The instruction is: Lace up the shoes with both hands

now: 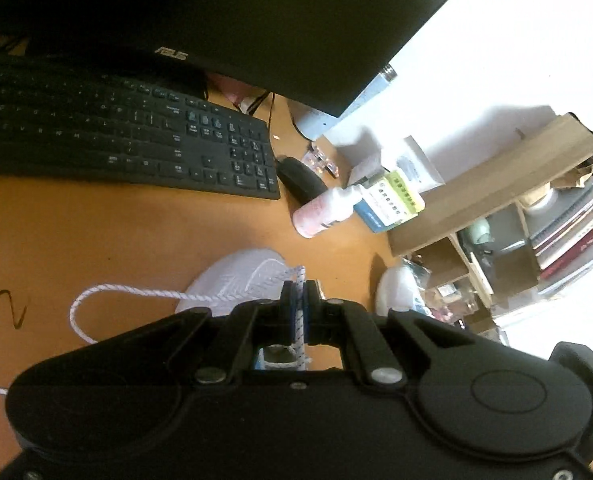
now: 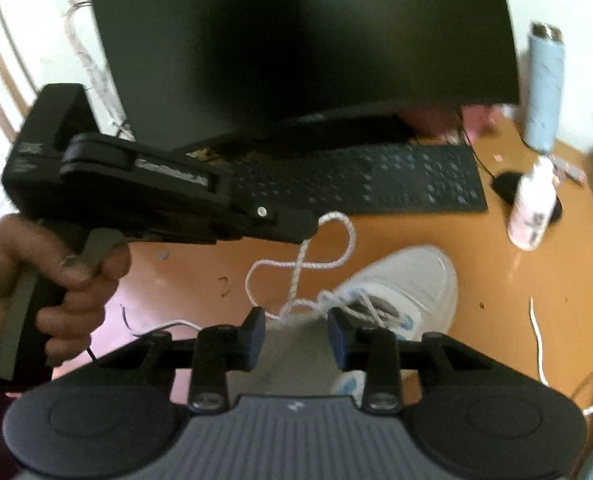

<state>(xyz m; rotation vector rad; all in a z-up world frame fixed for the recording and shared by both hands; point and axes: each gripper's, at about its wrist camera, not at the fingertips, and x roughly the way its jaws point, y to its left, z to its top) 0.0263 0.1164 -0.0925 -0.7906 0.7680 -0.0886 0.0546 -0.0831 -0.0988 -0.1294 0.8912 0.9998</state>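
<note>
A white sneaker (image 2: 408,280) with blue marks lies on the orange desk, toe pointing away; in the left wrist view the sneaker (image 1: 236,276) sits just beyond my fingers. My left gripper (image 1: 299,300) is shut on the white lace (image 1: 136,291), which loops off to the left. Seen from the right wrist, the left gripper (image 2: 312,222) hangs above and left of the shoe, held by a hand (image 2: 56,280), and lifts the lace (image 2: 296,268) in a crossed loop. My right gripper (image 2: 295,330) stands open just short of the shoe's eyelets, with lace strands running past its tips.
A black keyboard (image 2: 376,176) and a dark monitor (image 2: 304,40) stand behind the shoe. A mouse (image 1: 300,180), a white-pink bottle (image 1: 324,210), a light blue flask (image 2: 544,88) and a wooden shelf (image 1: 496,200) crowd the right side. A white cord (image 2: 536,336) lies at right.
</note>
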